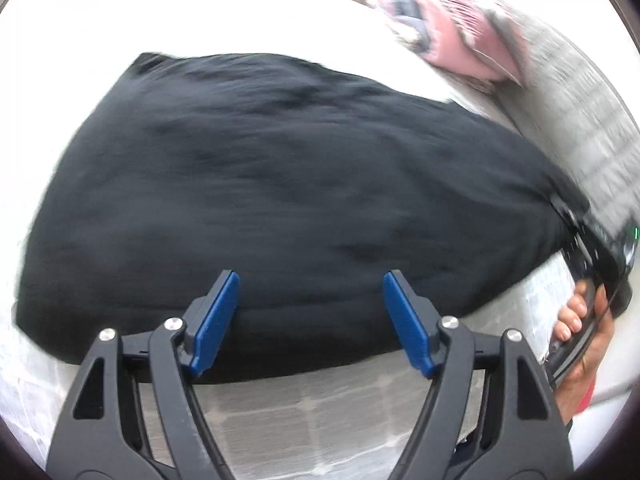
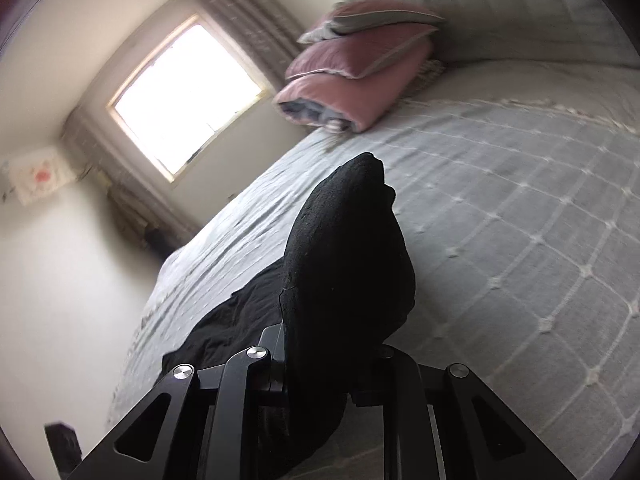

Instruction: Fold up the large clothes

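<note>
A large black garment (image 1: 280, 200) lies spread on the grey checked bedspread (image 1: 304, 420). My left gripper (image 1: 312, 304) is open, its blue pads (image 1: 216, 320) just above the garment's near edge, holding nothing. My right gripper (image 2: 328, 360) is shut on a bunched fold of the black garment (image 2: 348, 264), which stands up over its fingers and hides the pads; more black cloth trails down to the left (image 2: 232, 320). The right gripper and the hand holding it show at the right edge of the left wrist view (image 1: 592, 280), at the garment's right end.
A folded pink and grey quilt (image 2: 352, 80) lies at the far end of the bed, also in the left wrist view (image 1: 452, 28). A bright window (image 2: 184, 96) and curtain stand beyond the bed's left side. The grey bedspread (image 2: 520, 240) stretches right.
</note>
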Available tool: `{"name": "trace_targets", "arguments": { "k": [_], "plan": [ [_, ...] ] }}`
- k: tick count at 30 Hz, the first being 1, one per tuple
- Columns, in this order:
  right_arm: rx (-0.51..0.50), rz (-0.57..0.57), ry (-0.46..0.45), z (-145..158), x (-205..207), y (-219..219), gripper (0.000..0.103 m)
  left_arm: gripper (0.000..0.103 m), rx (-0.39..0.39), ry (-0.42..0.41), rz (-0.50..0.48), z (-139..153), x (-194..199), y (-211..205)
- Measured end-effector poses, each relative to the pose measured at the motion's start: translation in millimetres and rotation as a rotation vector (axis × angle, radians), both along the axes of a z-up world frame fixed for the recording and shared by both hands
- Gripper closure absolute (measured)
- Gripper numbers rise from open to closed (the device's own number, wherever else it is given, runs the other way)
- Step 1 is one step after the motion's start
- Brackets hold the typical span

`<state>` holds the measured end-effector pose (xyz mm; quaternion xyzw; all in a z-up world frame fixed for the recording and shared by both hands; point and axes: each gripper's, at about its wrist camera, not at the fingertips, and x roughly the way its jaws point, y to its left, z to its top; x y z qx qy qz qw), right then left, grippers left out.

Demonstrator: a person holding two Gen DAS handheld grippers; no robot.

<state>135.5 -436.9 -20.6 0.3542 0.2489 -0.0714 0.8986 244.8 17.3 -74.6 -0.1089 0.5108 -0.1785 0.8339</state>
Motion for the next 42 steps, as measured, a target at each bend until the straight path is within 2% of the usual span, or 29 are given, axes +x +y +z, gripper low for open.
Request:
{"name": "trace_targets", "arguments": {
  "k": [3,5,8,11,14,16,18,21,25,27,29,32,35,37,39,40,42],
  "plan": [
    [0.029,-0.066,0.035,-11.9,-13.1,-22.2,0.084,0.028,-0.046,0.029,0.038,-15.8,-1.1,33.5],
    [0.035,-0.07,0.05,-17.1,-14.6,-25.1,0.084,0.029,-0.096,0.045,0.043,-24.0,-1.8,55.4],
    [-0.046,-0.073,0.067,-12.2,-13.3,-13.9,0.084,0.031,-0.185,0.057,0.049,-27.4,-13.8,77.4],
    [-0.078,-0.077,0.068,-8.0,-14.1,-8.3,0.084,0.033,-0.247,0.052,0.063,-23.3,-23.0,89.3],
    [-0.071,-0.085,0.085,-9.7,-12.7,-9.8,0.084,0.033,-0.204,-0.013,0.083,-17.4,-29.3,88.3],
    [-0.067,-0.089,0.094,-8.6,-10.0,-8.7,0.084,0.034,-0.18,-0.004,0.048,-23.7,-28.5,82.4],
    [-0.086,-0.09,0.093,-1.9,-7.3,-3.0,0.084,0.047,-0.121,-0.006,0.045,-33.2,-27.1,78.8],
    [-0.129,-0.089,0.081,10.9,-5.5,10.7,0.084,0.049,-0.152,-0.01,0.05,-32.2,-28.5,88.4],
    [-0.245,-0.075,0.06,37.2,-1.1,39.3,0.084,0.049,-0.249,-0.014,0.036,-27.1,-29.9,105.6],
    [-0.353,-0.058,0.042,54.1,2.1,66.0,0.084,0.049,-0.276,-0.037,0.043,-21.5,-33.7,117.8],
    [-0.445,-0.025,0.007,68.2,2.5,96.7,0.084,0.049,-0.263,-0.085,0.096,-12.9,-37.5,135.4],
    [-0.63,0.06,-0.069,90.2,2.5,162.8,0.083,0.049,-0.243,-0.152,0.172,-2.8,-41.3,161.8],
    [-0.851,0.171,-0.162,100.6,0.0,246.3,0.083,0.049,-0.304,-0.144,0.232,-7.5,-39.9,186.5],
    [-0.976,0.259,-0.219,96.5,-2.2,302.1,0.083,0.049,-0.341,-0.13,0.275,-11.6,-38.3,200.3],
    [-1.104,0.389,-0.243,77.9,-0.9,363.5,0.083,0.049,-0.39,-0.102,0.344,-19.7,-36.3,217.2],
    [-1.145,0.453,-0.241,65.5,-0.6,387.5,0.083,0.049,-0.417,-0.089,0.367,-23.4,-35.1,223.1],
    [-1.216,0.651,-0.209,22.2,1.2,440.2,0.083,0.049,-0.486,-0.052,0.411,-34.1,-31.5,237.4]
  ]
}}
